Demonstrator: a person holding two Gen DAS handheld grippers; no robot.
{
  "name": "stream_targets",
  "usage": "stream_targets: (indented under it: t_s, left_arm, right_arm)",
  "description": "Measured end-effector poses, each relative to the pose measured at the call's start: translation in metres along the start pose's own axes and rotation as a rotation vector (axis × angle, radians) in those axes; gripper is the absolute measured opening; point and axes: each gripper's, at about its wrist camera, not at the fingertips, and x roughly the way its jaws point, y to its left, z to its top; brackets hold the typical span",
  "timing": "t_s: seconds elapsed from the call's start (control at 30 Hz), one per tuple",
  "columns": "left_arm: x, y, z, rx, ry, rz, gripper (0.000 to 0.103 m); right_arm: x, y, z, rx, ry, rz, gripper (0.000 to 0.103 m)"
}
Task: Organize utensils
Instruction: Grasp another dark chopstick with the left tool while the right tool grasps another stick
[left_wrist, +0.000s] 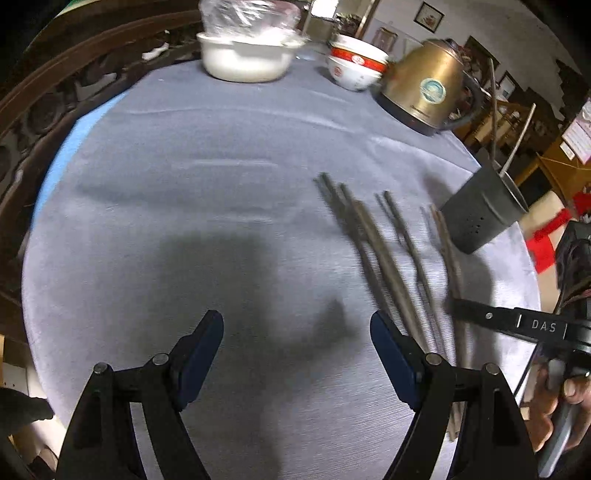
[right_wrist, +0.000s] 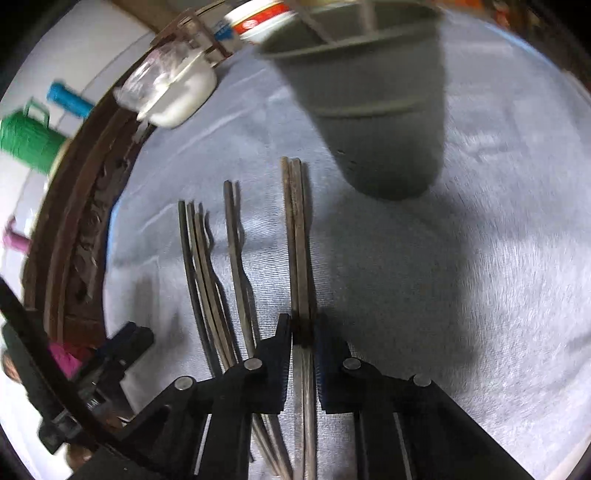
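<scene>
Grey holder (left_wrist: 484, 214) with two chopsticks (left_wrist: 495, 110)

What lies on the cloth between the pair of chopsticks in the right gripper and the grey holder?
Only bare grey cloth, as the right wrist view shows; the pair of chopsticks ends short of the grey holder.

left gripper (left_wrist: 295, 354) jaws apart | chopsticks (left_wrist: 384, 254) on tablecloth (left_wrist: 221, 206)

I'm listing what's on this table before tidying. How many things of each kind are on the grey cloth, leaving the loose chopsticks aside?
Kettle: 1
White pot: 1
Stack of red-and-white bowls: 1
Grey utensil holder: 1
Total: 4
</scene>
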Motion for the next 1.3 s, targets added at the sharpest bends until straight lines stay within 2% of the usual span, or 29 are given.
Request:
stream_targets:
  t_s: [0.07,0.23,0.37,0.5,0.8,0.97,1.13,1.27,1.3]
  left_arm:
    - [0.004,-0.007,0.006,-0.008,0.021,0.002,0.082]
    - [0.012,-0.016,0.01,-0.012,0.043,0.02,0.082]
    - [0.015,-0.017,0.009,-0.016,0.063,0.037,0.082]
    - [0.019,-0.018,0.012,-0.026,0.077,0.046,0.082]
    - [0.029,-0.028,0.02,-0.023,0.103,0.056,0.082]
    - [0.038,-0.04,0.023,0.014,0.116,0.116,0.082]
    - [0.046,-0.047,0.03,0.022,0.127,0.136,0.082]
    - [0.053,-0.052,0.034,0.037,0.139,0.169,0.081]
    - [0.054,-0.053,0.034,0.044,0.139,0.177,0.077]
  right_arm:
    - [-0.001,-0.007,0.001,0.032,0.005,0.037,0.015]
    - [-0.003,-0.015,0.003,0.053,-0.015,0.06,0.015]
    - [-0.007,-0.015,0.005,0.037,-0.028,0.026,0.015]
    - [-0.008,-0.028,0.004,0.083,-0.026,0.081,0.015]
    - [-0.017,-0.048,-0.001,0.13,-0.051,0.121,0.017]
    - [-0.018,-0.04,0.002,0.084,-0.044,0.072,0.015]
    - [-0.02,-0.03,0.004,0.014,-0.045,-0.021,0.017]
    - [-0.02,-0.03,0.004,0.011,-0.044,-0.017,0.017]
    - [-0.019,-0.03,0.004,0.012,-0.044,-0.015,0.017]
